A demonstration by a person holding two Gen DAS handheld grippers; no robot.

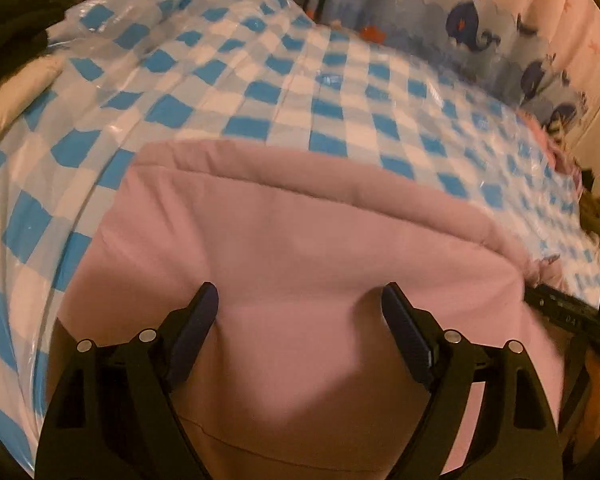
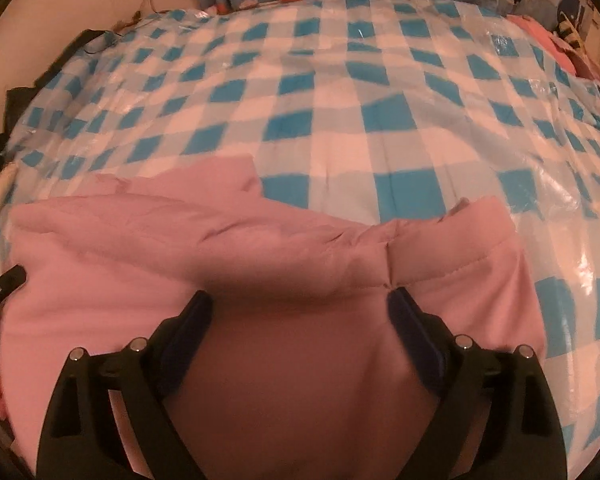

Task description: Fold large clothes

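Pink garment (image 1: pixel 300 248) under spread claws (both)

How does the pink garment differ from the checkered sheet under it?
The pink garment is plain, matte and padded with stitched seams; the checkered sheet is blue-and-white, glossy and thin. The garment covers only the near part; the sheet spreads far wider. Both are wrinkled.

The right hand-held gripper (image 2: pixel 300 300) hangs spread wide over the pink garment (image 2: pixel 260 248) on the blue-checked sheet (image 2: pixel 340 120).
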